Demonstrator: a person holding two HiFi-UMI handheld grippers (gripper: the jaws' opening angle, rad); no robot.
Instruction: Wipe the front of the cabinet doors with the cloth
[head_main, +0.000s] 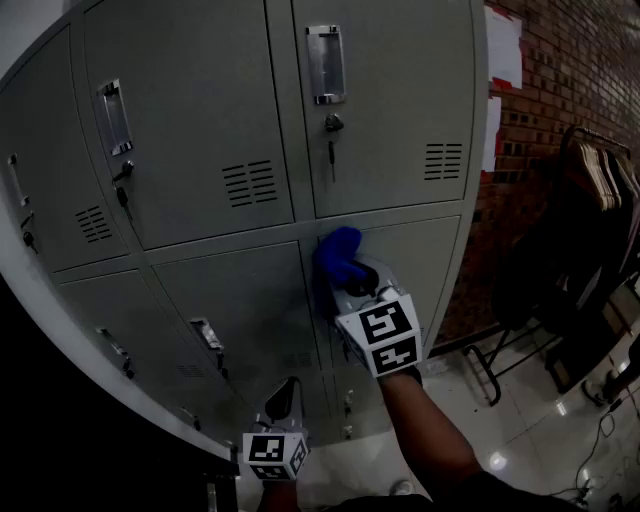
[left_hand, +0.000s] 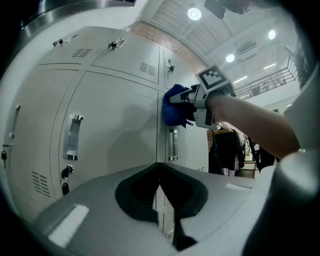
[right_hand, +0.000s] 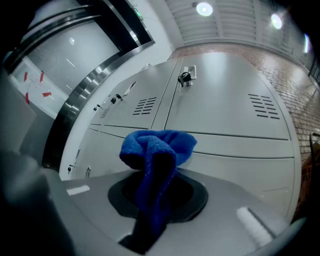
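While holding left gripper (head_main: 283, 398) low at six o'clock, jaws together on nothing, presses blue cloth (head_main: 335, 258), clamped in right gripper (head_main: 352, 285) at one o'clock from it, against eleven-o'clock corner of a cabinet door (head_main: 430, 260).

The place looked like a staff changing area inside a large industrial hall. A bank of grey sheet-metal lockers (head_main: 200, 120) filled one side, each door with a recessed chrome handle (head_main: 325, 64), a small key lock (head_main: 333, 123) and louvred vent slots (head_main: 249, 183). Beside them ran a bare red brick wall (head_main: 560, 60). A black metal clothes rack (head_main: 487, 368) with pale hangers (head_main: 600, 170) carried dark garments (head_main: 545, 280) over a glossy pale tiled floor (head_main: 520, 420). The left gripper view showed a high ribbed white ceiling (left_hand: 170, 25) with round lamps (left_hand: 194, 13) and an upper-level railing (left_hand: 272, 82).
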